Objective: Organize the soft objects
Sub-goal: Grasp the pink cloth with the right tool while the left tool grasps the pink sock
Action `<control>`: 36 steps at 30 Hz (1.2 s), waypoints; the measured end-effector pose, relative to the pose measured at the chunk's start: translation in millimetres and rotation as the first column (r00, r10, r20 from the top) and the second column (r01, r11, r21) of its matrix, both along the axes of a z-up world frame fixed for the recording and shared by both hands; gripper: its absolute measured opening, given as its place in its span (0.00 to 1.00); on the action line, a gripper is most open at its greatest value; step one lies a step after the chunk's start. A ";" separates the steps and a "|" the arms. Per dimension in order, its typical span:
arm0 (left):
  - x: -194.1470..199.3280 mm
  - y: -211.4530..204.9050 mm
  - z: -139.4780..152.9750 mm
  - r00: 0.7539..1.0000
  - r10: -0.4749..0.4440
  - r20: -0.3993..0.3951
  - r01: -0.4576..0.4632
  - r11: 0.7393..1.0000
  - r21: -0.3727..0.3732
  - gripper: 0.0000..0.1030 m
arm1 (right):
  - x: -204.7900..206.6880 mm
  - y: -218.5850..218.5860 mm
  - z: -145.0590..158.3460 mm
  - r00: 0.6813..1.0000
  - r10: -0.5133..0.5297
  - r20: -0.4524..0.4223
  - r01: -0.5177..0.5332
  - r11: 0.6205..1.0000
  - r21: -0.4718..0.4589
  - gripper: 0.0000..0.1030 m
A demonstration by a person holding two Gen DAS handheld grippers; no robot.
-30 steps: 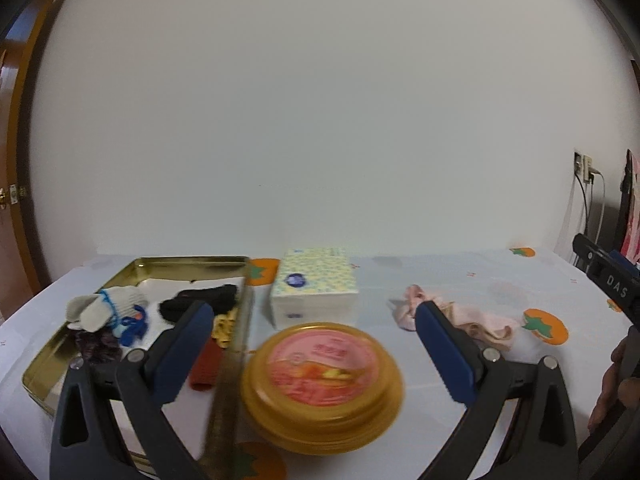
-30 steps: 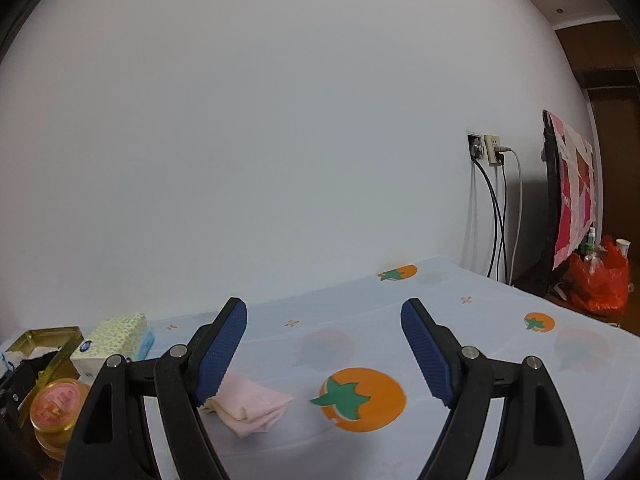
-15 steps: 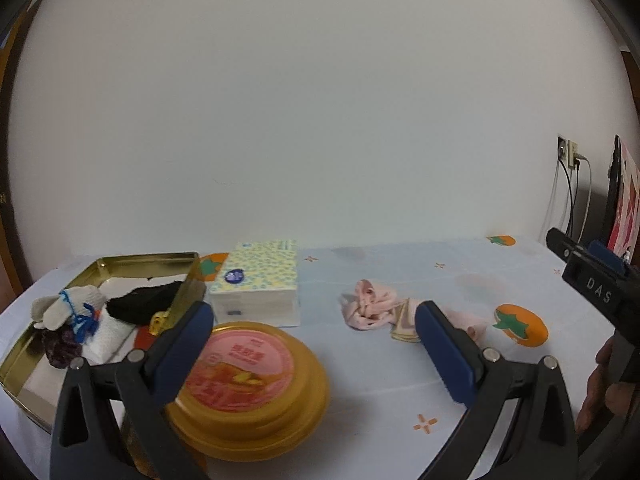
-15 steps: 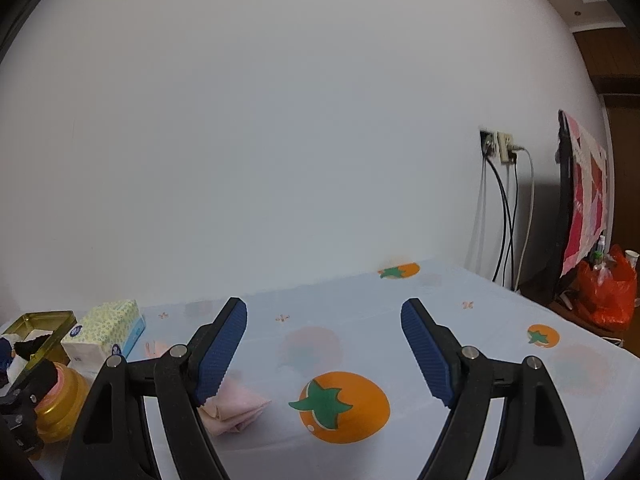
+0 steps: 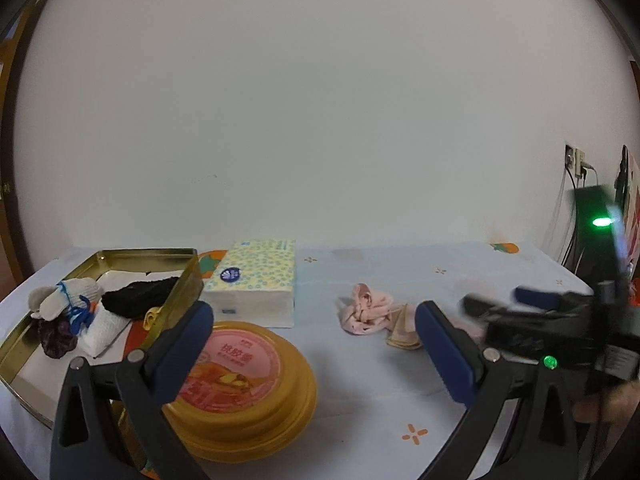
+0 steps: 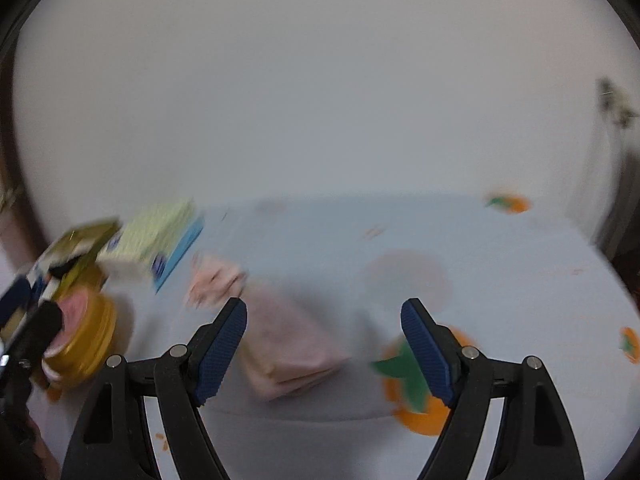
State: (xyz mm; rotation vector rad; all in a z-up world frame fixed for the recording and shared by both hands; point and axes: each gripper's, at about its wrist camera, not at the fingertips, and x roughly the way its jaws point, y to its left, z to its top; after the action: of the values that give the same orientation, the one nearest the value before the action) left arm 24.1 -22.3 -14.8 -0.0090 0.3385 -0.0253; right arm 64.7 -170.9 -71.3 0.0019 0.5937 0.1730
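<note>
Pale blue, the tablecloth [image 5: 360, 380] with its orange fruit prints ran back to a bare white wall. At the left of the left wrist view we saw a gold tin tray [image 5: 182, 280] holding a white knit glove [image 5: 60, 300], a black cloth [image 5: 136, 296] and a dark purple scrap. Just right of it stood a tissue pack [image 5: 256, 280], with a round yellow container [image 5: 248, 380] in front. At centre right lay a crumpled pink cloth [image 5: 366, 310] touching a folded pink cloth [image 6: 288, 344] — the latter blurred in the right wrist view, low at centre. We held the left gripper [image 5: 308, 344] with fingers apart, nothing between them. The right gripper [image 6: 324, 344] — also spread wide — hovered over the folded cloth, not touching it as far as we could tell.
</note>
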 end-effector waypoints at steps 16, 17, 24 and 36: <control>5.2 -7.2 -1.2 1.000 -0.005 -0.026 0.006 0.999 0.035 0.99 | 35.4 19.4 -26.3 0.980 0.072 -0.187 -0.080 0.996 -0.034 0.14; 5.4 -7.8 -1.1 1.000 -0.006 -0.021 0.007 0.999 0.032 0.99 | 33.1 14.5 -23.6 0.984 0.058 -0.167 -0.063 0.998 -0.024 0.13; 26.7 -47.5 -0.1 0.998 -0.056 -0.016 0.057 0.993 0.104 0.99 | 9.1 -32.8 18.6 0.987 -0.127 0.100 0.117 0.988 0.099 0.14; 161.3 -83.8 -32.5 0.922 0.058 -0.383 -0.010 0.992 0.124 0.88 | 3.2 -53.5 34.6 0.946 -0.264 0.189 0.235 0.958 0.166 0.14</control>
State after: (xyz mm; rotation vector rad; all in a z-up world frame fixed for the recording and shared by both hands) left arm 185.4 -106.2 -47.4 0.1007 0.7355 0.0323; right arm 67.9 -224.4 -36.7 0.1939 0.3651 -0.0328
